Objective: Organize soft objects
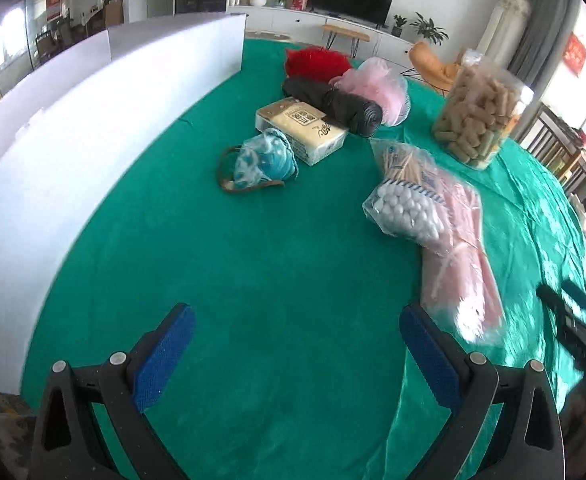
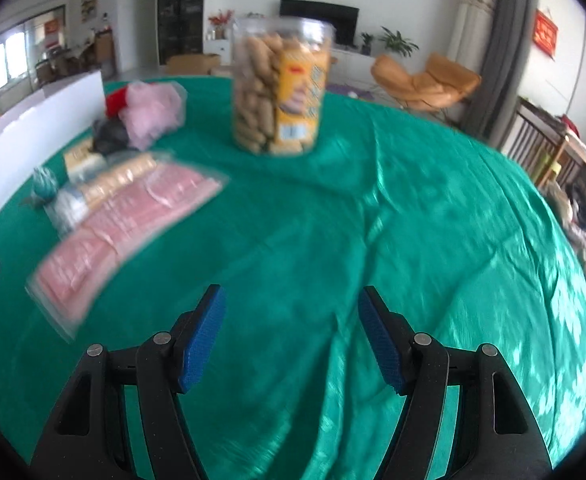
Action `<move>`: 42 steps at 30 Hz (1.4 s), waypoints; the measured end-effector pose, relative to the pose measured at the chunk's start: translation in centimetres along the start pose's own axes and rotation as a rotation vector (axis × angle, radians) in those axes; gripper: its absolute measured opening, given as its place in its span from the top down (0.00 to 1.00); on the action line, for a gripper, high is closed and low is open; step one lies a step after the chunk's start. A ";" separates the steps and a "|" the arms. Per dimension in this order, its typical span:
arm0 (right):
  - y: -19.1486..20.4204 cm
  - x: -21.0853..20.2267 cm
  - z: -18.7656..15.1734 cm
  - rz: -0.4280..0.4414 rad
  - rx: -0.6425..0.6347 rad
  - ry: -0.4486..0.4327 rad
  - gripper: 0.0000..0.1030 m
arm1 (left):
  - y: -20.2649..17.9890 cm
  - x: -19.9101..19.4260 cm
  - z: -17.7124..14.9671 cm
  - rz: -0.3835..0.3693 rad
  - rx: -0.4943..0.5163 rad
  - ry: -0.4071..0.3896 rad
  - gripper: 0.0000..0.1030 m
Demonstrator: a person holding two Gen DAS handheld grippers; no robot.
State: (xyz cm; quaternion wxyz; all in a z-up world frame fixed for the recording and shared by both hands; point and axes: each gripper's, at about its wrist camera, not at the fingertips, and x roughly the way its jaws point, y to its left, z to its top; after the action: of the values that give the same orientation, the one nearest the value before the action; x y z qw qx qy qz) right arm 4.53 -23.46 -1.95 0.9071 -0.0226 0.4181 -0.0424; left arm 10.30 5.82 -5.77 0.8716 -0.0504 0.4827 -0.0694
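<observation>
Plainly, both hand-held grippers, left (image 1: 297, 332) and right (image 2: 291, 312), gape empty; the jar (image 2: 279, 92) label's print is unreadable.

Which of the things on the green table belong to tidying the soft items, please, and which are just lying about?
For the job: red mesh pouf, pink mesh pouf, black roll, tissue pack, teal bundle, cotton swab bag, pink packet.

Lying about: snack jar, white board.
</observation>
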 end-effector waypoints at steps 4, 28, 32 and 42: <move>-0.6 1.4 -1.2 0.016 0.036 0.020 0.30 | -1.0 2.2 0.7 0.080 0.050 0.000 0.02; -1.5 3.0 -1.9 0.013 0.105 0.075 0.22 | -1.3 4.3 2.4 0.141 0.090 -0.038 0.00; -1.5 3.0 -2.0 0.013 0.106 0.075 0.21 | -1.1 4.5 2.6 0.135 0.082 -0.051 0.00; -1.5 3.0 -1.9 0.013 0.106 0.075 0.21 | -1.1 4.5 2.5 0.135 0.079 -0.057 0.00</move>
State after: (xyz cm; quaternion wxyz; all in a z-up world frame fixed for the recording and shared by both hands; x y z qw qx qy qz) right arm 4.91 -25.22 -5.38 0.8910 0.0297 0.4491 -0.0596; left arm 14.70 4.04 -8.00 0.8890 0.0150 0.4569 -0.0281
